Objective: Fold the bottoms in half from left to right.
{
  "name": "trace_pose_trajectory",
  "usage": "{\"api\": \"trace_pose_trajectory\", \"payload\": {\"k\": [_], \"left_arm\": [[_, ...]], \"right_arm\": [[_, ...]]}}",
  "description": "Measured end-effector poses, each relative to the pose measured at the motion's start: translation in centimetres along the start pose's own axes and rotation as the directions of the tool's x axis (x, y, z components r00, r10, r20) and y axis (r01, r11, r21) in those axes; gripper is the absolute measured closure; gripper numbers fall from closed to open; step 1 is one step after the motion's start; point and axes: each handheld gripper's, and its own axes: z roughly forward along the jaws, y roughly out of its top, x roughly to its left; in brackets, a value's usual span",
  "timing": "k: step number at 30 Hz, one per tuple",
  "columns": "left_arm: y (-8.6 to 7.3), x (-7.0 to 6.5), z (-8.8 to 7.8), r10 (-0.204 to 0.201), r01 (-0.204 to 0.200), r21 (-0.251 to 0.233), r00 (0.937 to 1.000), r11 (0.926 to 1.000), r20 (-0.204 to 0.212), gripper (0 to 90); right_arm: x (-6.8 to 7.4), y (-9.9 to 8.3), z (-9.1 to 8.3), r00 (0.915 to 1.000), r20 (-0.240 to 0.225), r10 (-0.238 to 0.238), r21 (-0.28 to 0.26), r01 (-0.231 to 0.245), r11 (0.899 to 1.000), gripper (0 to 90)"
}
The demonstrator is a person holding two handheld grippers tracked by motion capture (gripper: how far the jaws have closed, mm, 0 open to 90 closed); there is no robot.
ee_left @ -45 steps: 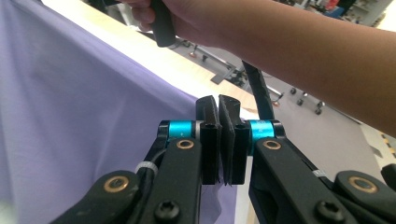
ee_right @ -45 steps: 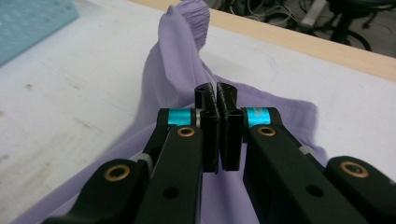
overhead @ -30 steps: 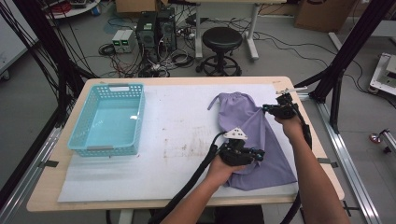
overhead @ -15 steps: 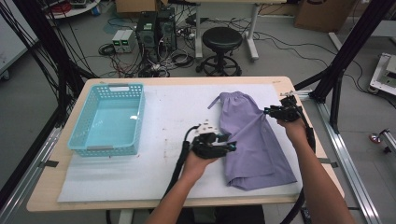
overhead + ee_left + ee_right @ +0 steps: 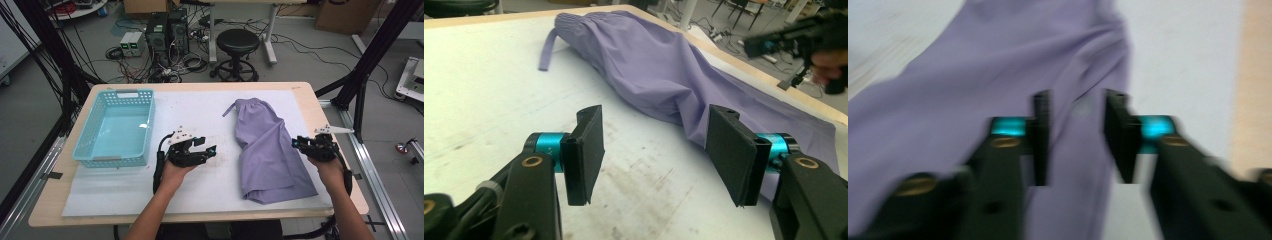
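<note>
A purple garment (image 5: 265,145) lies stretched out on the right half of the white mat, waistband at the far end. My left gripper (image 5: 210,149) hovers over bare mat to its left, pointing at it. Its jaws have just been opening and stand wide with nothing between them. In the left gripper view, the garment (image 5: 654,70) lies beyond the left gripper (image 5: 656,111). My right gripper (image 5: 296,143) is at the garment's right edge. In the blurred right gripper view, the right gripper (image 5: 1078,97) has just been closing, still gapped, above the purple cloth (image 5: 948,100).
A teal basket (image 5: 117,130) stands at the left of the white mat (image 5: 200,110). The wooden table edge (image 5: 350,165) runs close to my right hand. Black frame posts (image 5: 365,65) rise at the far right. A stool (image 5: 237,42) and computer gear sit on the floor behind.
My left gripper let go of the garment, moved left onto bare mat and opened. My right hand slid toward the person along the garment's right edge. The garment now lies longer and flatter.
</note>
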Motion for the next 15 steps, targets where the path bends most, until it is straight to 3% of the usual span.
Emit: {"api": "trace_pose_trajectory", "payload": {"k": [2,4,5,7,10,12,15], "left_arm": [[-0.2,0.4,-0.6,0.000,0.000,-0.003,1.0000,1.0000,-0.007,40.7],[-0.5,0.7,-1.4,-0.001,0.001,-0.004,0.9999,1.0000,-0.016,40.7],[-0.7,0.8,-1.6,0.000,0.000,-0.006,0.9998,1.0000,-0.020,40.7],[-1.0,0.9,-2.2,0.000,-0.001,-0.017,0.9995,0.9999,-0.030,40.8],[-1.7,0.9,-2.9,-0.002,0.001,-0.016,0.9989,0.9999,-0.047,40.8],[-2.0,0.9,-3.4,0.001,-0.002,-0.021,0.9984,0.9998,-0.056,40.8],[-2.6,0.9,-4.2,-0.006,0.004,-0.032,0.9979,0.9995,-0.064,40.8]], "right_arm": [[0.9,-1.1,-0.4,0.9988,-0.001,-0.048,0.035,0.048,0.998,84.4],[1.7,-2.2,-0.6,0.9986,-0.006,-0.052,0.048,0.053,0.997,84.5],[2.1,-2.9,-0.6,0.9985,-0.010,-0.053,0.053,0.054,0.997,81.8],[2.5,-3.5,-0.4,0.9992,-0.011,-0.040,0.057,0.040,0.998,68.1],[2.9,-3.7,0.0,0.9992,0.001,-0.040,0.081,0.039,0.996,64.6],[3.0,-3.9,0.4,0.9996,-0.012,-0.026,0.108,0.028,0.994,72.7],[3.1,-4.3,0.6,0.9979,-0.032,-0.056,0.144,0.060,0.988,89.7]]}}
